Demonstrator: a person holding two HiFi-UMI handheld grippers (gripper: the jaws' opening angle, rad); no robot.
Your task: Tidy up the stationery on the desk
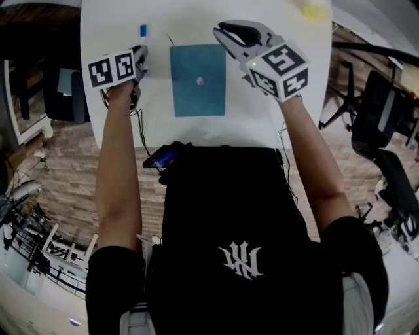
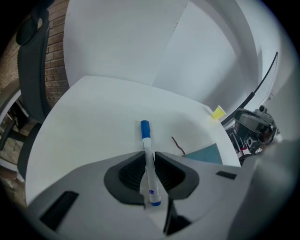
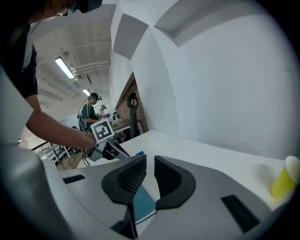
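We see the left gripper (image 2: 149, 158) with its jaws closed on a white marker pen with a blue cap (image 2: 146, 140). The ribbed pads press the white barrel from both sides, and the capped end sticks out ahead of the jaws over the white desk (image 1: 262, 111). From the head view the marker (image 1: 143, 40) is at the left part of the desk, just left of a flat teal rectangular book (image 1: 198, 80). We cannot tell whether the cap end touches the surface. The book lies flat near the desk's middle, apart from both grippers, and it has a small pale spot at its centre. A thin dark cord (image 2: 177, 145) lies on the desk between the marker and the book's corner (image 2: 204, 153). The right gripper (image 1: 222, 33) hangs above the desk by the book's far right corner. In its own view the jaws (image 3: 150, 161) stand a narrow gap apart with nothing between them, and the teal cover (image 3: 143, 204) shows below them. A yellow cup (image 1: 316, 10) stands at the far right of the desk, well apart from the book, and it also shows in the right gripper view (image 3: 285, 178).
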